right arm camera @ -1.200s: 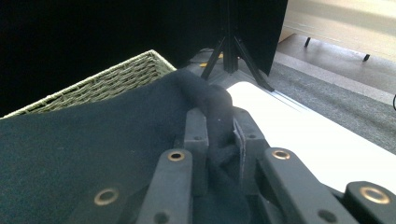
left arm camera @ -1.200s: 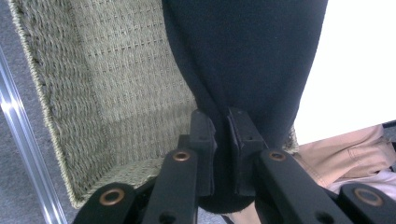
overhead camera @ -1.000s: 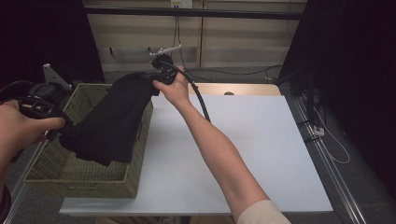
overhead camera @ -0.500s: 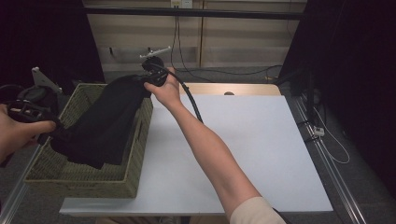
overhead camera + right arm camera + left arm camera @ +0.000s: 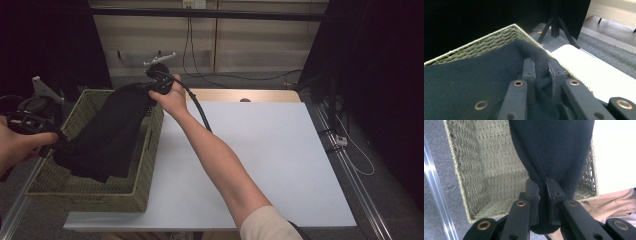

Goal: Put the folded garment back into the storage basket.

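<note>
The black cloth (image 5: 107,135) hung stretched over the woven basket (image 5: 90,197), its lower part already sagging inside, with one end at about eight o'clock and the other up at about one o'clock over the basket's far corner. In the left gripper view the left gripper (image 5: 543,195) had its fingers (image 5: 532,192) clamped on a gathered fold of the fabric (image 5: 554,150), the basket (image 5: 486,170) below it. In the right gripper view the right gripper (image 5: 541,75) likewise had its fingers pinched on a bunched edge (image 5: 539,55) just inside the rim (image 5: 486,42). The basket stood at the nine o'clock edge of the white worktop (image 5: 260,150). To do this well, both ends should probably come down together, inside the rim, so no fabric drapes over the wall; only then should the grips let go.
</note>
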{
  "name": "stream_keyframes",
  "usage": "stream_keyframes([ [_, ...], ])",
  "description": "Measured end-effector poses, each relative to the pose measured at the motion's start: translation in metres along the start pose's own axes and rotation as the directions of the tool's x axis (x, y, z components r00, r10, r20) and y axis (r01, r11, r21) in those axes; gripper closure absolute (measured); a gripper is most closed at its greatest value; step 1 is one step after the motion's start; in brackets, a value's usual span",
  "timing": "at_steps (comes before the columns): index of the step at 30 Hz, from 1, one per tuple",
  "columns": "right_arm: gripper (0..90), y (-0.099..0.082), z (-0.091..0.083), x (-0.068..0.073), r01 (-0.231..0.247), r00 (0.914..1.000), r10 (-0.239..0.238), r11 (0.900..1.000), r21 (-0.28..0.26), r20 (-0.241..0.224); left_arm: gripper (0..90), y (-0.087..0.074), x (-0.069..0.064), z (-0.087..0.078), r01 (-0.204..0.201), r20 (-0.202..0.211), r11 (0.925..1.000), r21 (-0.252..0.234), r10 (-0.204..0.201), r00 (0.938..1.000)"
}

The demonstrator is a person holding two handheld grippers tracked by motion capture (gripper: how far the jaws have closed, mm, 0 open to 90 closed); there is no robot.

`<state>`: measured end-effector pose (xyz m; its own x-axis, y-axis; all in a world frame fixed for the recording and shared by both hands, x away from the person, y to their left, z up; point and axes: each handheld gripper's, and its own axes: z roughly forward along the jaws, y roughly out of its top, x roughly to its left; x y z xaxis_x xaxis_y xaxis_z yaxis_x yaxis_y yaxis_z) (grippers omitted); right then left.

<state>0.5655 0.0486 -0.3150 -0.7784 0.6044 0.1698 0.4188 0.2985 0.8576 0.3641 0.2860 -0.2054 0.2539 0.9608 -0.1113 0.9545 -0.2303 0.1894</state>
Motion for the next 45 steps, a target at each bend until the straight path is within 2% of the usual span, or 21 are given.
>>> stream_keyframes([
  [14, 79.4, -0.006, 0.023, -0.002, 0.003, 1.0, -0.003, 0.9997, 0.022, -0.006, 82.1, 0.001, 0.016, 0.016, 0.003, 0.007, 1.0, 0.005, -0.003, 1.0],
  [16, 79.5, -0.006, 0.026, -0.002, 0.003, 0.9999, -0.003, 0.9997, 0.022, -0.01, 82.1, 0.001, 0.019, 0.018, 0.013, 0.012, 0.9999, 0.007, -0.013, 0.9998],
  [20, 78.1, -0.005, 0.033, -0.004, 0.0, 0.9999, 0.0, 0.9999, 0.011, -0.017, 81.8, 0.002, 0.024, 0.021, 0.013, -0.011, 0.9995, -0.029, -0.013, 0.9999],
  [21, 71.5, -0.005, 0.036, -0.004, -0.007, 0.9999, 0.007, 0.9999, 0.008, -0.012, 80.2, 0.002, 0.025, 0.022, -0.003, -0.022, 0.9989, -0.047, 0.001, 0.9998],
  [22, 59.8, -0.005, 0.04, -0.004, -0.027, 0.9996, 0.027, 0.9996, 0.008, 0.003, 72.5, 0.002, 0.026, 0.024, -0.011, -0.04, 0.9976, -0.069, 0.009, 0.9991],
  [24, 46.4, -0.008, 0.041, -0.006, -0.035, 0.9992, 0.035, 0.9994, 0.006, 0.021, 39.4, 0.003, 0.028, 0.027, 0.002, -0.066, 0.9974, -0.072, -0.007, 0.9978],
  [25, 42.1, -0.009, 0.039, -0.007, -0.048, 0.9987, 0.047, 0.9987, 0.018, 0.018, 33.9, 0.004, 0.027, 0.028, -0.004, -0.07, 0.9974, -0.073, -0.001, 0.9975],
  [26, 41.9, -0.012, 0.037, -0.008, -0.057, 0.9983, 0.057, 0.9982, 0.017, 0.015, 33.0, 0.005, 0.025, 0.027, -0.008, -0.07, 0.9956, -0.093, 0.002, 0.9976],
  [27, 41.9, -0.014, 0.035, -0.009, -0.045, 0.9989, 0.045, 0.9988, 0.021, 0.012, 30.5, 0.007, 0.024, 0.027, -0.013, -0.072, 0.9948, -0.101, 0.006, 0.9974],
  [29, 38.8, -0.018, 0.029, -0.011, -0.034, 0.9994, 0.034, 0.9987, 0.038, 0.009, 25.9, 0.01, 0.02, 0.029, -0.018, -0.063, 0.9961, -0.086, 0.013, 0.998],
  [35, 35.0, -0.027, 0.007, -0.016, -0.049, 0.9986, 0.05, 0.9984, 0.026, -0.016, 21.3, 0.02, 0.008, 0.036, -0.058, -0.055, 0.9929, -0.104, 0.052, 0.9971],
  [37, 34.6, -0.029, 0.0, -0.017, -0.054, 0.998, 0.055, 0.9984, 0.018, -0.031, 20.8, 0.023, 0.005, 0.038, -0.071, -0.054, 0.9922, -0.103, 0.065, 0.9964],
  [39, 33.6, -0.031, -0.007, -0.017, -0.047, 0.9986, 0.048, 0.9987, 0.018, -0.025, 18.4, 0.026, 0.003, 0.04, -0.089, -0.056, 0.9911, -0.098, 0.084, 0.9949],
  [42, 32.0, -0.035, -0.018, -0.017, -0.038, 0.9989, 0.038, 0.9992, 0.015, -0.028, 17.8, 0.029, 0.001, 0.041, -0.09, -0.043, 0.9908, -0.101, 0.086, 0.9953],
  [45, 30.2, -0.04, -0.028, -0.019, -0.045, 0.9982, 0.046, 0.9988, 0.016, -0.038, 16.1, 0.034, -0.001, 0.043, -0.108, -0.038, 0.9886, -0.105, 0.105, 0.9938],
])
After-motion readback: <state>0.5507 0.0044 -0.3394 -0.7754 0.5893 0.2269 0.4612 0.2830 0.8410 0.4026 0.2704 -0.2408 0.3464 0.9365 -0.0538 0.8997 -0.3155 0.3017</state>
